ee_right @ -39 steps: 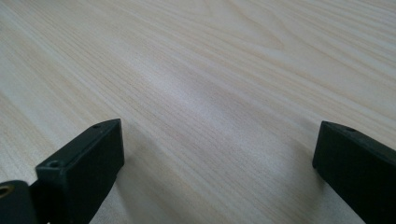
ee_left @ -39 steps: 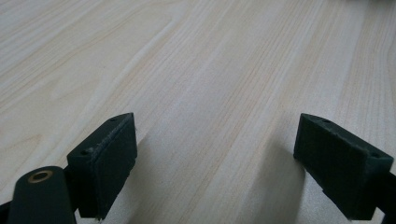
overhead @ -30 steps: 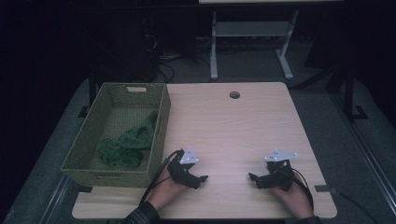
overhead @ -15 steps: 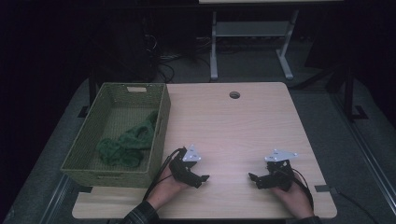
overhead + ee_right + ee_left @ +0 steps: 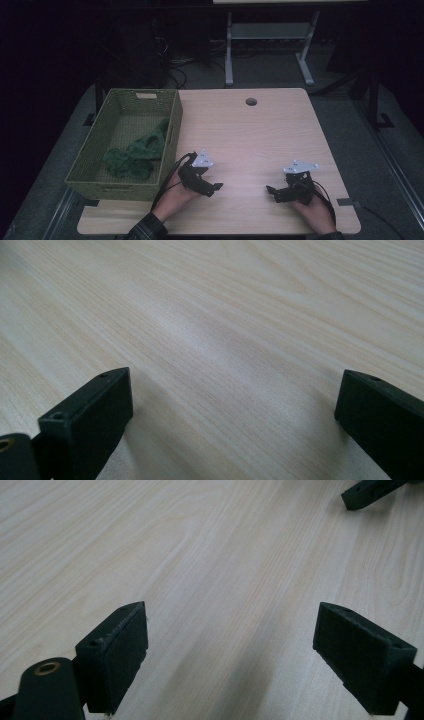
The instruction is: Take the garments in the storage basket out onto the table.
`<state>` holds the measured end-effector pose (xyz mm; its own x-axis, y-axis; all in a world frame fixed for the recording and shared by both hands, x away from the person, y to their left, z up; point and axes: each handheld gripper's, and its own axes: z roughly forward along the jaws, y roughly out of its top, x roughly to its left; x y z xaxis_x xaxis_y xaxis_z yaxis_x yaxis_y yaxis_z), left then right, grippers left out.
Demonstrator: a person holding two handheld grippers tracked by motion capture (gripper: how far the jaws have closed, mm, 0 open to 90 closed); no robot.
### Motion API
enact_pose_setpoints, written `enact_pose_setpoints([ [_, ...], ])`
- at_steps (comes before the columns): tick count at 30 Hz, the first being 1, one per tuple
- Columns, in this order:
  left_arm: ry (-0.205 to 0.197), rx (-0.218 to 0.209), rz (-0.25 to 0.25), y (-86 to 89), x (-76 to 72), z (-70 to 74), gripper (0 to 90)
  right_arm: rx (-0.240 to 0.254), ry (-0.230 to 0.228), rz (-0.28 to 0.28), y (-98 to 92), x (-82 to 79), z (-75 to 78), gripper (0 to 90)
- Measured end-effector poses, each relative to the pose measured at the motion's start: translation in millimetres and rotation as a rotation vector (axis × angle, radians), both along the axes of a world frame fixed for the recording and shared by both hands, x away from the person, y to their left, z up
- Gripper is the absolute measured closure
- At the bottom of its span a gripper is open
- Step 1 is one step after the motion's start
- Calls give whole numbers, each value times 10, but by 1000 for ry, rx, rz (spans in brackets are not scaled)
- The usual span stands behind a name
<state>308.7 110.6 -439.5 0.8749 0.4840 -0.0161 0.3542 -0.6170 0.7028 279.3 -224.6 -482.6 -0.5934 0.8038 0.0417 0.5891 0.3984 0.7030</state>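
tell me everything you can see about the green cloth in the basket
The green cloth is a dark green, soft-looking fabric lying crumpled inside the woven basket, towards its near end. One strip stretches up along the right wall; the rest is bunched in loose folds on the floor. It touches only the basket. Neither gripper is on it; the left gripper rests on the table beside the basket.

Pale wood-grain table [image 5: 260, 135], smooth with a soft matt sheen. Olive woven basket [image 5: 172, 125], coarse and textured, holding rumpled dark-green cloth [image 5: 132, 157], knit-like and matt. Matt black plastic left gripper [image 5: 232, 655] and right gripper [image 5: 230, 415], pads faintly rough; grey plate [image 5: 202, 160], flat and dull.
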Motion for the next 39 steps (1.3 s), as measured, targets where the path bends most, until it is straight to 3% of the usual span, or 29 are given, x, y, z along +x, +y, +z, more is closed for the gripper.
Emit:
enact_pose_setpoints([
  [16,28,-19,-6,10,39,255,139,1,-1,1,1,0,-1,18],
  [22,35,-44,-11,20,61,422,140,0,-1,2,0,1,0,18],
  [27,17,-36,-19,43,98,573,140,0,-1,2,0,1,0,18],
  [33,8,-58,-1,113,144,713,141,1,-2,2,1,1,0,18],
  [39,-20,-67,27,314,233,929,145,-1,-3,4,0,0,0,18],
])
